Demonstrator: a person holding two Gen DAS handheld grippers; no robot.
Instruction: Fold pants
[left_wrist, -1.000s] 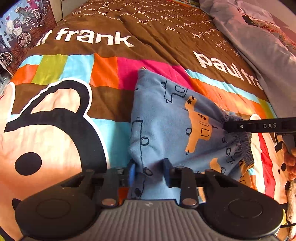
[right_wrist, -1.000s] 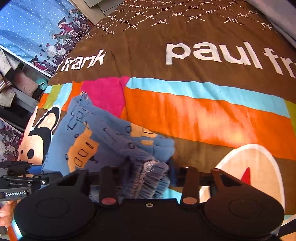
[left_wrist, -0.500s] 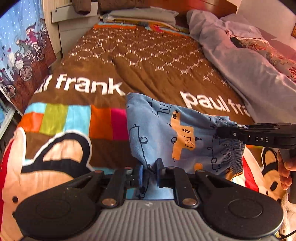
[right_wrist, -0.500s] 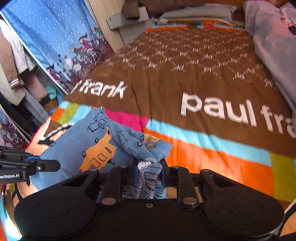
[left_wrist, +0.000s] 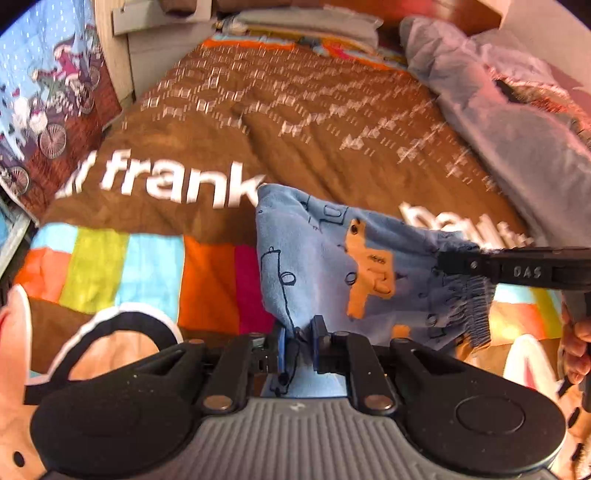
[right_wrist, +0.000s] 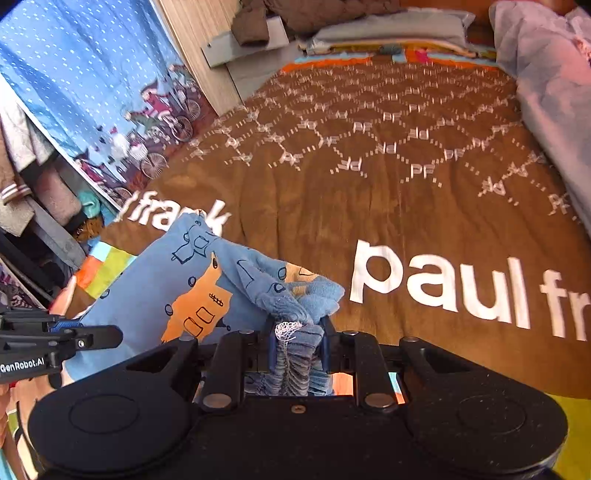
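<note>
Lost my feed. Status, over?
Left gripper shut on pants. Right gripper shut on elastic waistband. Pants lifted above bedspread; nothing in the way.

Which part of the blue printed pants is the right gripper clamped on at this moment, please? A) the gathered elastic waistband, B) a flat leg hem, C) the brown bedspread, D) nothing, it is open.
A: in the right wrist view the right gripper is shut on the bunched, ribbed elastic waistband of the pants.

Bed (right_wrist: 388, 206) w/ brown "paul frank" blanket — grey duvet (left_wrist: 517, 122) bunched along right side.
</note>
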